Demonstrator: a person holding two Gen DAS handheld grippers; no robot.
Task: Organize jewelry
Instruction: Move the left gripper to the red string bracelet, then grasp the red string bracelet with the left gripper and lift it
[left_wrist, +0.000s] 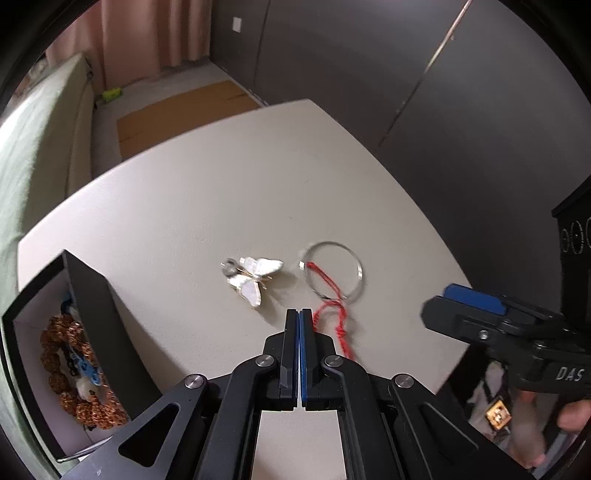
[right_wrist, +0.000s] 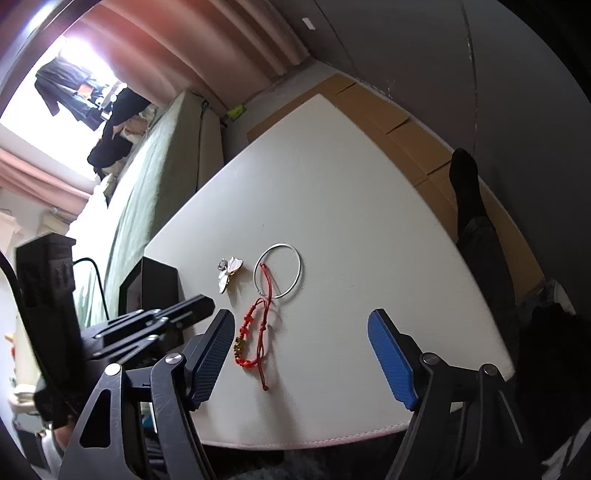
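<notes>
White tabletop (right_wrist: 332, 206): pale, matte; holds all loose jewelry near its middle.
Black box (left_wrist: 92, 306): open, at the table's left edge in the left wrist view; inside lie a brown beaded bracelet (left_wrist: 74, 369) and a blue piece.
Left gripper (left_wrist: 299, 314): jaws fully closed, pads pressed together, nothing seen between them; tips just beside the red cord.
Right gripper (right_wrist: 301, 328): jaws spread wide, nothing between the pads; hovers over the table's near edge, cord bracelet ahead of its left finger.
Silver bangle (right_wrist: 277, 271): flat on the table, right of the brooch.
Red cord bracelet (right_wrist: 255, 332): long axis runs from the bangle toward the near edge; far end overlaps the bangle, beaded loop nearer.
Butterfly brooch (right_wrist: 229, 274): white, gold-edged, just left of the bangle, apart from it.
</notes>
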